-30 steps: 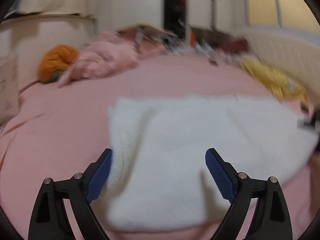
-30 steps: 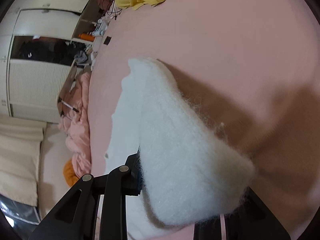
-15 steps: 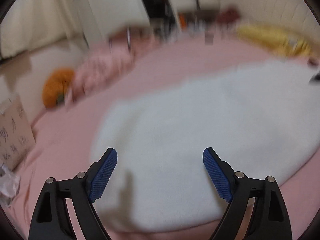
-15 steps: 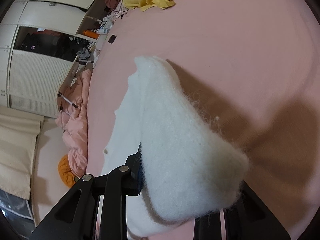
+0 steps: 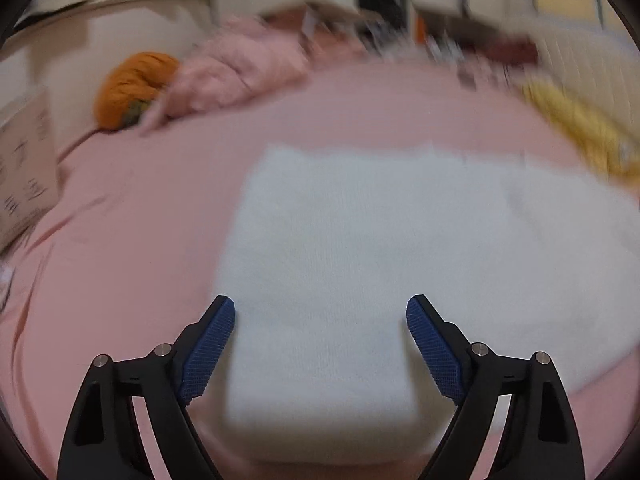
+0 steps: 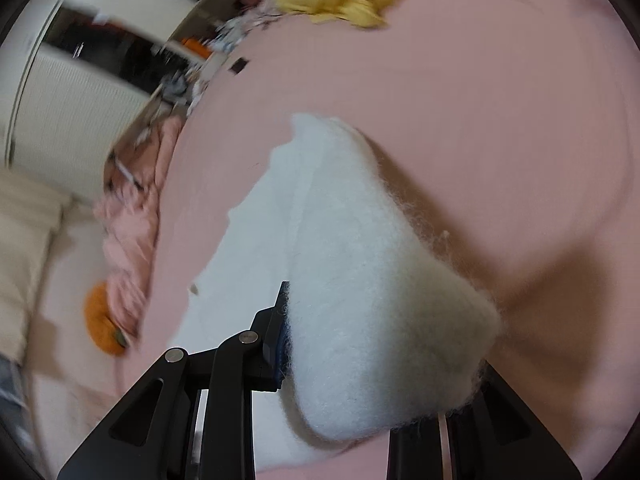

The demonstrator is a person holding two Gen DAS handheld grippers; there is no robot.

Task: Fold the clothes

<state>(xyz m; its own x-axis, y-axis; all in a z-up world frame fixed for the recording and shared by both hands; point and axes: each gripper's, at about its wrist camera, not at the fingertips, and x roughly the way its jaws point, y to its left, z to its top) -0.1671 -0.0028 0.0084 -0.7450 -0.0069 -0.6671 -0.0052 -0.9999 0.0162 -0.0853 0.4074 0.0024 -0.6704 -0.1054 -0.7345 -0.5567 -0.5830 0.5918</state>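
A fluffy white garment [image 5: 360, 248] lies spread on the pink bed sheet [image 5: 140, 240]. My left gripper [image 5: 320, 332] hovers over its near part, blue pads wide apart and nothing between them. In the right wrist view the white garment [image 6: 380, 300] has one thick fuzzy end lifted off the sheet. My right gripper [image 6: 384, 344] is shut on that end; the fabric bulges over and hides the right finger, and only the left blue pad [image 6: 282, 320] shows. The rest of the garment trails flat toward the far left.
A crumpled pink garment [image 5: 240, 72] and an orange item [image 5: 132, 88] lie at the bed's far left. A yellow garment [image 5: 588, 136] sits at the far right. A cardboard box [image 5: 24, 168] stands off the left edge. Cluttered shelves and white cupboards line the back.
My left gripper swung over the white garment and back, jaws still wide. My right gripper rolled and rose slightly, keeping its hold on the lifted end.
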